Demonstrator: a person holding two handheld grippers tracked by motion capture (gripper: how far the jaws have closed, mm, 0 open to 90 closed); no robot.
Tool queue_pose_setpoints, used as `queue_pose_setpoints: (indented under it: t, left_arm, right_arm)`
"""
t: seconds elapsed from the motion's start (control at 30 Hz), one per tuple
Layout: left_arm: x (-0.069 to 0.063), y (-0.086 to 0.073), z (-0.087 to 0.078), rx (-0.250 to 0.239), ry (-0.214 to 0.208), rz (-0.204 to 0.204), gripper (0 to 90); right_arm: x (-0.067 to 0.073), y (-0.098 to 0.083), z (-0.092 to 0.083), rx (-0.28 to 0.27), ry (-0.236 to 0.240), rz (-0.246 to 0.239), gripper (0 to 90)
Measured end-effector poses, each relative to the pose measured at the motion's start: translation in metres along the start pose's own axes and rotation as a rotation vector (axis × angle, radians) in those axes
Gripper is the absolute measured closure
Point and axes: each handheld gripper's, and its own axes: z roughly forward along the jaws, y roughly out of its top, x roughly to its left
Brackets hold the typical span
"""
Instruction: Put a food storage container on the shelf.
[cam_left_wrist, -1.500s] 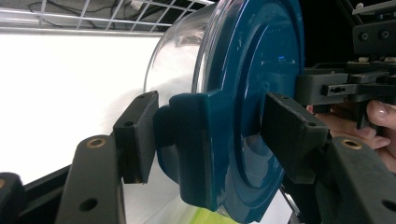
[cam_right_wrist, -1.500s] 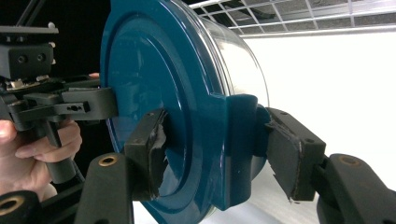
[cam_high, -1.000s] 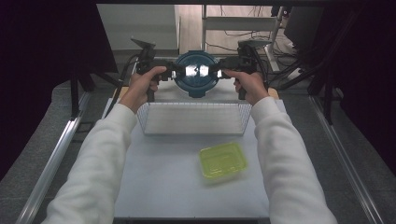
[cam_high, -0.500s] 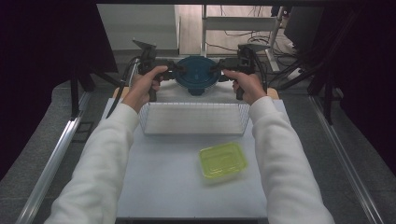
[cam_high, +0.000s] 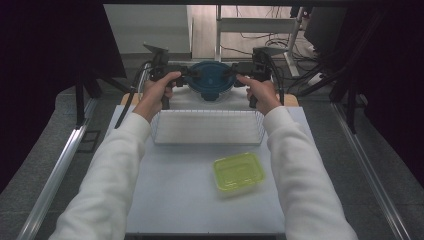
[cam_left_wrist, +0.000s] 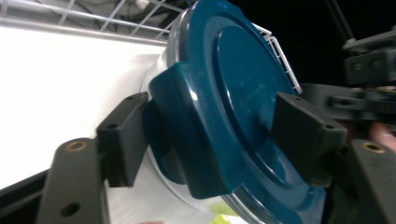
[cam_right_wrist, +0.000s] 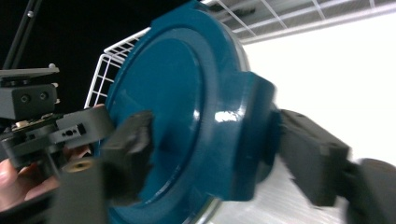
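Observation:
A round clear container with a dark blue lid (cam_high: 211, 80) sits at the far end of the table, just beyond the white wire basket (cam_high: 207, 127). My left gripper (cam_high: 187, 75) is at its left side and my right gripper (cam_high: 231, 74) at its right. In the left gripper view the lid (cam_left_wrist: 243, 70) has a side clasp between my left gripper (cam_left_wrist: 212, 137) jaws. In the right gripper view the lid (cam_right_wrist: 159, 93) has its other clasp between my right gripper (cam_right_wrist: 219, 156) jaws. Both pairs of jaws have just been opening and stand loose around the clasps.
A green-lidded rectangular box (cam_high: 238, 172) lies on the white table (cam_high: 175, 200), nearer than the basket and to the right. Metal rails run along both sides of the table. Chair legs and cables stand on the floor beyond the far edge.
The container was tilted with its shiny face toward the camera; it has turned lid-up and come down lower. Both grippers' jaws have spread wider around it.

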Motion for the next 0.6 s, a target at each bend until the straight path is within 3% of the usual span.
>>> queue_pose_setpoints:
  t: [0.03, 0.13, 0.17, 0.23, 0.27, 0.3, 0.33, 0.37, 0.4, 0.43, 0.5, 0.6]
  left_arm:
    - [-0.003, -0.001, -0.001, -0.017, 0.012, 0.021, 27.1]
    - [-0.009, -0.002, -0.011, -0.046, 0.040, 0.078, 18.4]
    - [-0.009, -0.002, -0.011, -0.046, 0.040, 0.078, 17.1]
    - [-0.016, -0.006, -0.020, -0.053, 0.072, 0.141, 16.3]
    - [-0.018, -0.008, -0.023, -0.060, 0.075, 0.153, 15.9]
    - [-0.023, -0.017, -0.033, -0.085, 0.047, 0.162, 16.2]
    - [-0.027, -0.023, -0.037, -0.098, 0.045, 0.168, 16.0]
    - [-0.029, -0.029, -0.043, -0.099, 0.060, 0.201, 15.7]
    - [-0.029, -0.029, -0.043, -0.099, 0.060, 0.201, 15.8]
    - [-0.032, -0.036, -0.048, -0.103, 0.069, 0.225, 15.8]
    - [-0.036, -0.050, -0.058, -0.110, 0.065, 0.264, 15.9]
    - [-0.042, -0.076, -0.072, -0.116, 0.083, 0.334, 16.5]
  right_arm:
    - [0.003, -0.001, 0.000, -0.010, -0.009, -0.016, 21.3]
    - [0.016, -0.007, -0.009, -0.074, -0.098, -0.121, 12.8]
    - [0.016, -0.007, -0.009, -0.074, -0.098, -0.121, 12.8]
    - [0.021, -0.010, -0.017, -0.096, -0.131, -0.181, 11.3]
    - [0.023, -0.012, -0.021, -0.106, -0.134, -0.210, 11.2]
    - [0.025, -0.018, -0.028, -0.118, -0.125, -0.266, 11.5]
    - [0.026, -0.021, -0.032, -0.115, -0.117, -0.294, 12.3]
    - [0.026, -0.025, -0.037, -0.111, -0.105, -0.324, 13.6]
    - [0.026, -0.030, -0.042, -0.110, -0.098, -0.353, 14.2]
    - [0.026, -0.030, -0.042, -0.110, -0.098, -0.353, 14.2]
    - [0.026, -0.042, -0.053, -0.118, -0.081, -0.401, 16.3]
    - [0.020, -0.074, -0.073, -0.125, -0.040, -0.484, 20.5]
